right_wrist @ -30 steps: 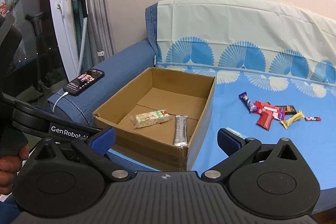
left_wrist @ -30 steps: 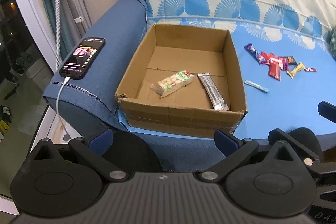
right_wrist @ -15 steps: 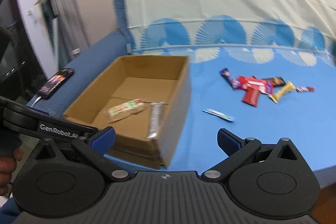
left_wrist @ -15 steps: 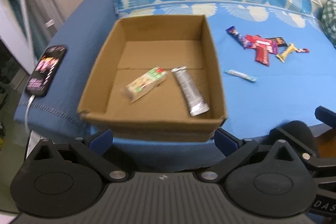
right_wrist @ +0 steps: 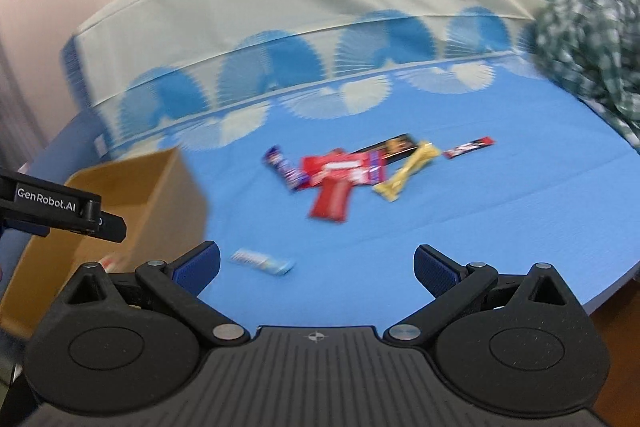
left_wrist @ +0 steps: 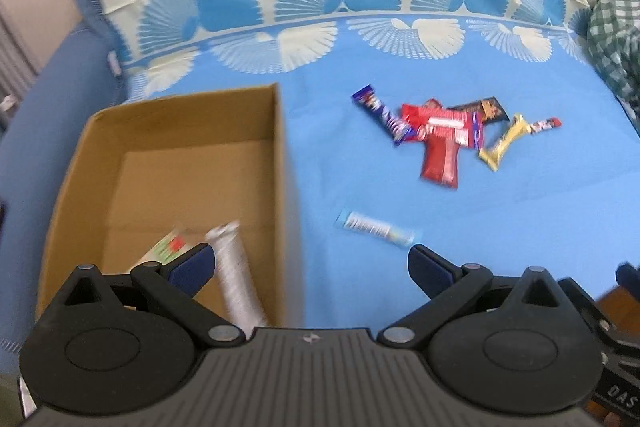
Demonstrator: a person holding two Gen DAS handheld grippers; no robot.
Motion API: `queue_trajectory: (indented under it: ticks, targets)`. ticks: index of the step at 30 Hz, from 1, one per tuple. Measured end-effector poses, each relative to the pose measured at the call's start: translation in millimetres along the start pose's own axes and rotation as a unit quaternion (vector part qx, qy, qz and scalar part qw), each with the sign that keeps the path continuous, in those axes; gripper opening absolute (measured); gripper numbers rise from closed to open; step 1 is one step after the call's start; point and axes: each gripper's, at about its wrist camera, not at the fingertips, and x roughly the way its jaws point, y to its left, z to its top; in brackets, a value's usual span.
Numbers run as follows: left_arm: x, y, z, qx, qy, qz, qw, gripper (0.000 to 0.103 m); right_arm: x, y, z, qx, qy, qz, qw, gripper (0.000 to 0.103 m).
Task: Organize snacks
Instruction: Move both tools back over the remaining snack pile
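With both the left gripper and right gripper empty, jaws apart, we judge the sorting barely begun: two snacks lie in the cardboard box at left, a blue-white stick just right of it, the heap of wrapped bars farther right on the bed.

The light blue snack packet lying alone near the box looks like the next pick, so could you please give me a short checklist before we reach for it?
1. Right gripper open and empty: ok.
2. Left gripper open and empty: ok.
3. Light blue packet lies apart from the snack pile: ok.
4. Cardboard box has free floor for more snacks: ok.
5. Packet's label and exact edges: cannot tell, blurred.
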Motion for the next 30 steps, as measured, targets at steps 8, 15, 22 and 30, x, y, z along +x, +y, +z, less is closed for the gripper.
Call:
queue_trajectory:
  ticks: [8,15,22,30]
  targets:
    - [122,-42,87,-0.034,0.031,-0.018,0.9988,0.103,109,-67,43,0.077,0.025,-0.029,0.996,0.102]
    - [220,-53,136,-0.085,0.061,-0.024,0.9942,0.103,219,-110,71,0.126,0.052,-0.068,0.988,0.102]
    - [297,-50,157,-0.123,0.094,-0.012,0.9879,0.103,305,-123,75,0.102,0.082,-0.112,0.985,0.102]
    - [318,-47,150,-0.113,0.093,-0.002,0.9893,0.103,321,-106,56,0.003,0.058,-0.156,0.986,0.103]
